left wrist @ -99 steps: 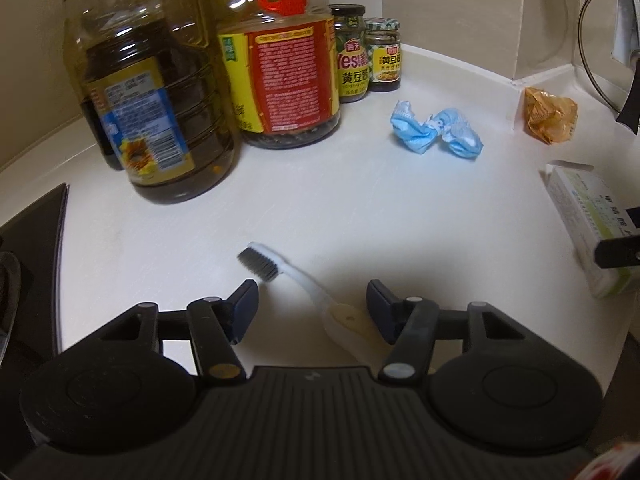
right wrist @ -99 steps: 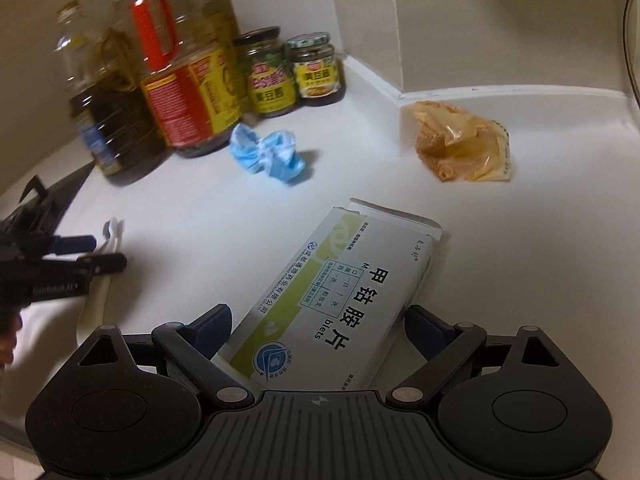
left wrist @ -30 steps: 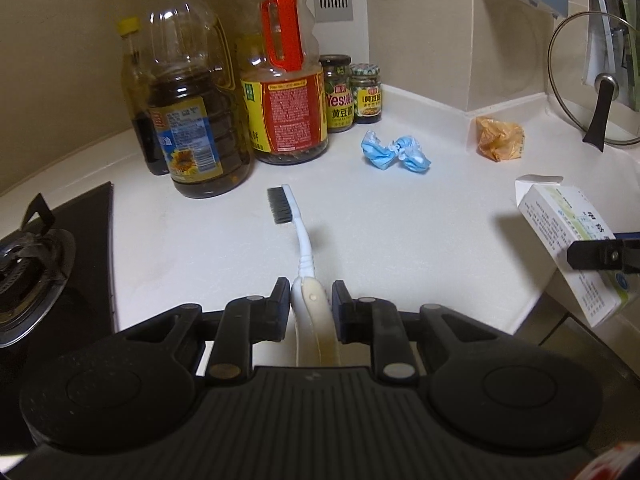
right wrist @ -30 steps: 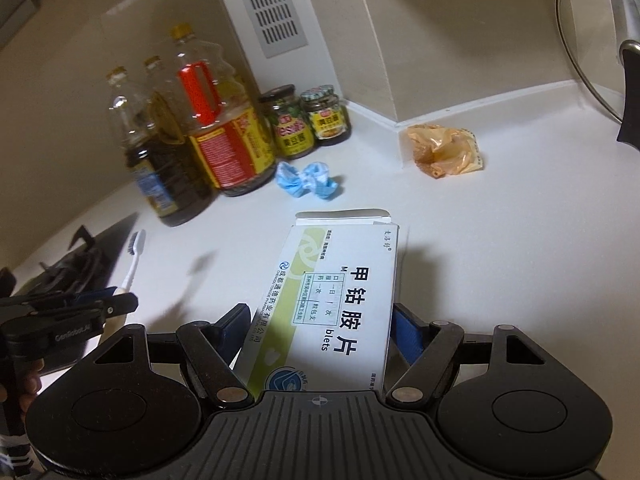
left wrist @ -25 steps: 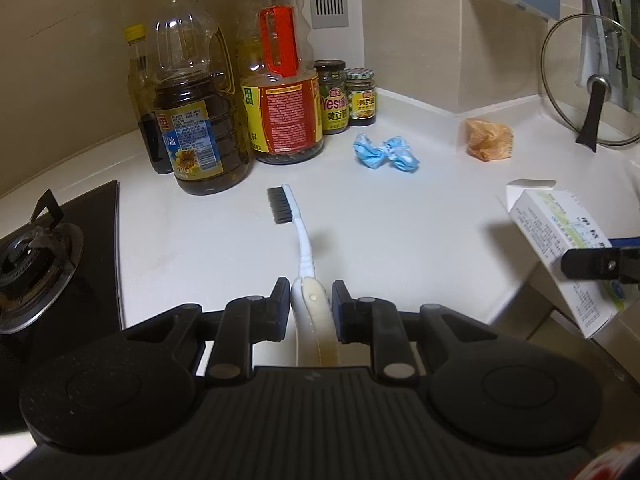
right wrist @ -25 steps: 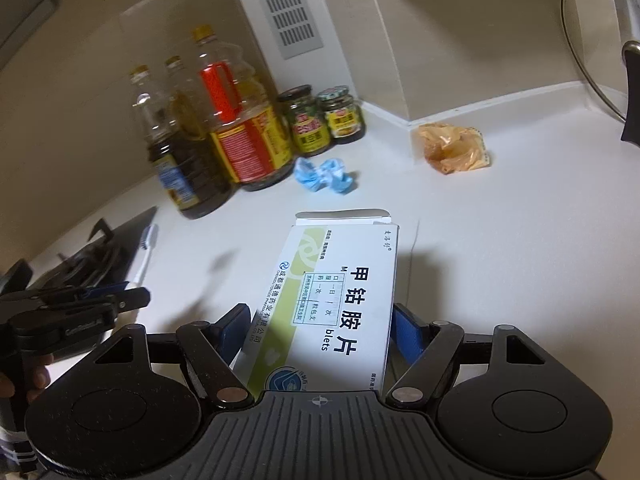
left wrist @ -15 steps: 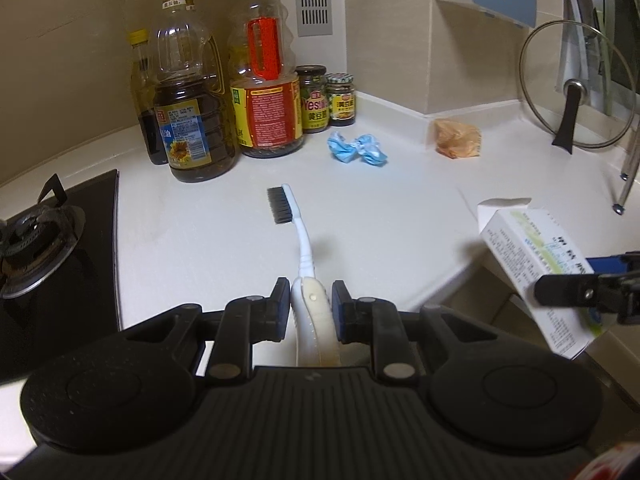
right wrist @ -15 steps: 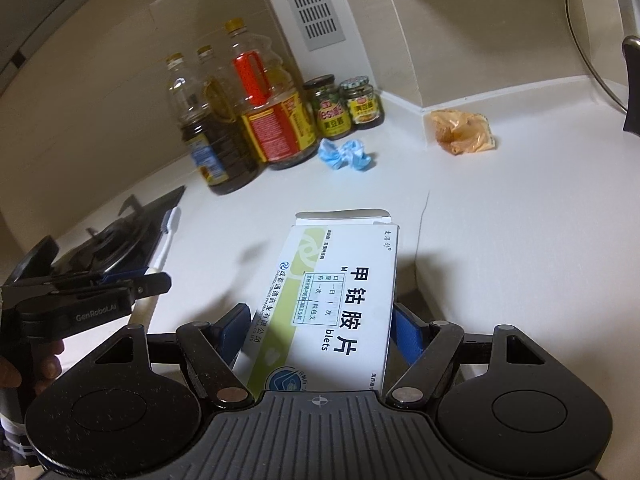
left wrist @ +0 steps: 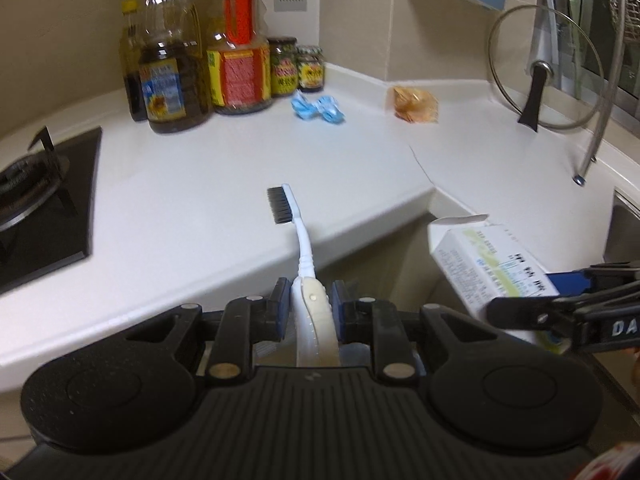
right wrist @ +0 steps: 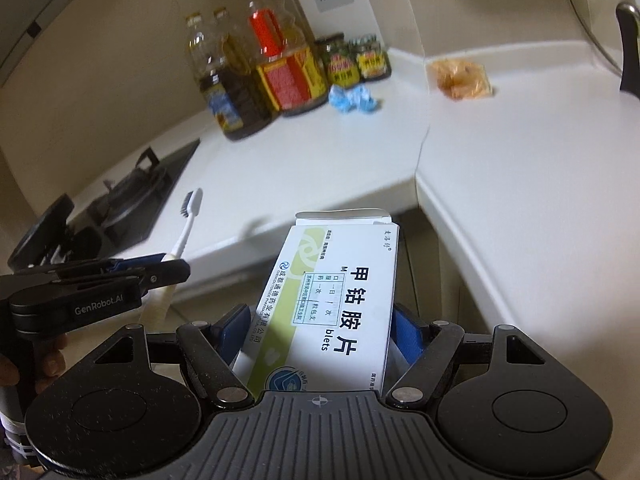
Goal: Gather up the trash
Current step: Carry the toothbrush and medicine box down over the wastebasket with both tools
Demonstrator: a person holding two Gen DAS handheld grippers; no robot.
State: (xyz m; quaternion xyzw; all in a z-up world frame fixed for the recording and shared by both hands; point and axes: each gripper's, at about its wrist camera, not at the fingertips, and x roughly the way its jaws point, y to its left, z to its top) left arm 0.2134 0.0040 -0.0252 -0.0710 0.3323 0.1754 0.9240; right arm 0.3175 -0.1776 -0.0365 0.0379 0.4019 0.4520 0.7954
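Carrying both off-counter: left gripper (left wrist: 307,308) clamps toothbrush (left wrist: 298,240) handle, right gripper (right wrist: 320,330) pinches medicine box (right wrist: 328,300); keep grips firm, tissue (left wrist: 318,108) and wrapper (left wrist: 415,105) remain on countertop (left wrist: 200,176)

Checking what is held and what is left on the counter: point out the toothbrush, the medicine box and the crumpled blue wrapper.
toothbrush (left wrist: 299,236): left wrist view, on its white neck.
medicine box (right wrist: 344,300): right wrist view, on its printed top face.
crumpled blue wrapper (left wrist: 318,108): left wrist view, at its middle.
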